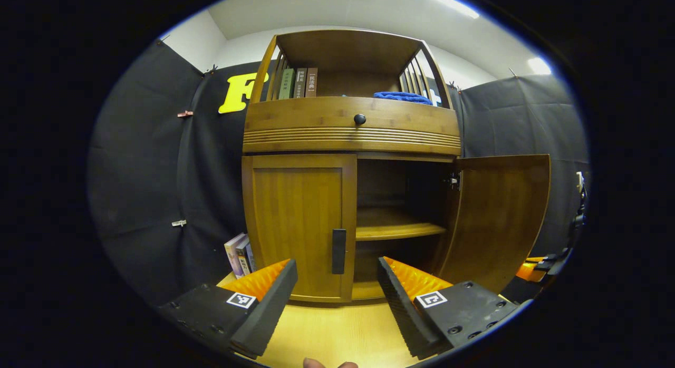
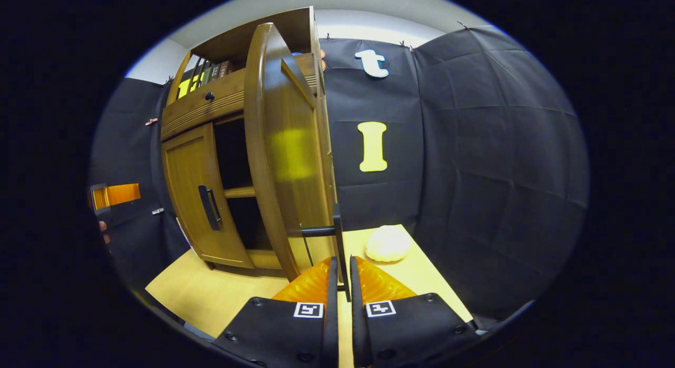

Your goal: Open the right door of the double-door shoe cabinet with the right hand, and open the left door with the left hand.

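Shoe cabinet (image 1: 350, 128), double-door: right door open and gripped by its handle, left door shut.

Right gripper (image 2: 340, 268): fingers closed on the right door's handle (image 2: 340, 236), right door (image 2: 287, 152) swung wide, edge-on to its camera. Left gripper (image 1: 337, 276): fingers spread, empty, level, aimed at the left door's handle (image 1: 338, 251) just beyond the gap; left door (image 1: 298, 225) closed. Cabinet on wooden table (image 1: 337, 331); inner shelf (image 1: 395, 228) exposed. Books (image 1: 298, 83) and blue cloth (image 1: 403, 97) on top shelf; white lump (image 2: 387, 243) at right.
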